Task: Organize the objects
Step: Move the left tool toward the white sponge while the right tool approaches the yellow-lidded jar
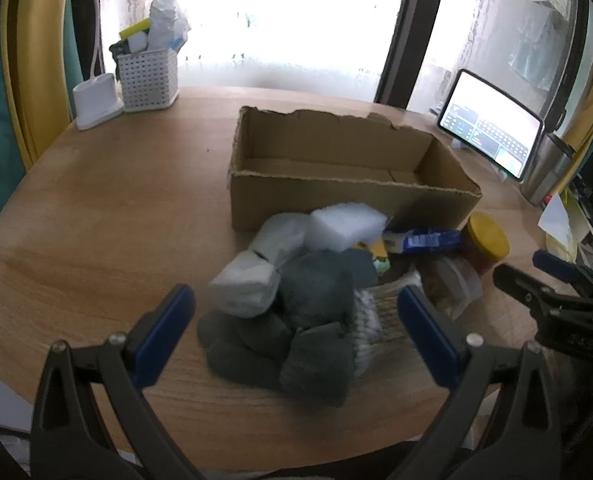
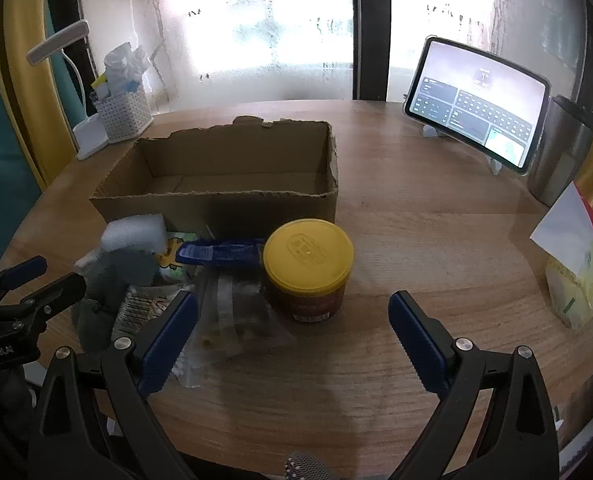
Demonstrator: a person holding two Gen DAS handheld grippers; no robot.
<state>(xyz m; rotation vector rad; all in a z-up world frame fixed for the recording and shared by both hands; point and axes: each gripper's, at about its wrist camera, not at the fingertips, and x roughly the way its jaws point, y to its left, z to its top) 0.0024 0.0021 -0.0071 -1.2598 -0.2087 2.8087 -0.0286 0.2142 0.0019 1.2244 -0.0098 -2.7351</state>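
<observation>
Socks btwn spread left tool tips

Yellow-lidded jar; brown box; grey socks.

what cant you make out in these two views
- Tablet text: too small, both views.
- Jar label: blurred in right wrist view; mostly hidden behind the pile in left.
- Grey cloth pile: motion-blurred in left wrist view, what lies under it hidden.
- Cardboard box floor: near wall hides the front part.

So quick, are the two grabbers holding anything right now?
Left gripper: open, holding nothing, above the grey socks.
Right gripper: open, holding nothing.
</observation>
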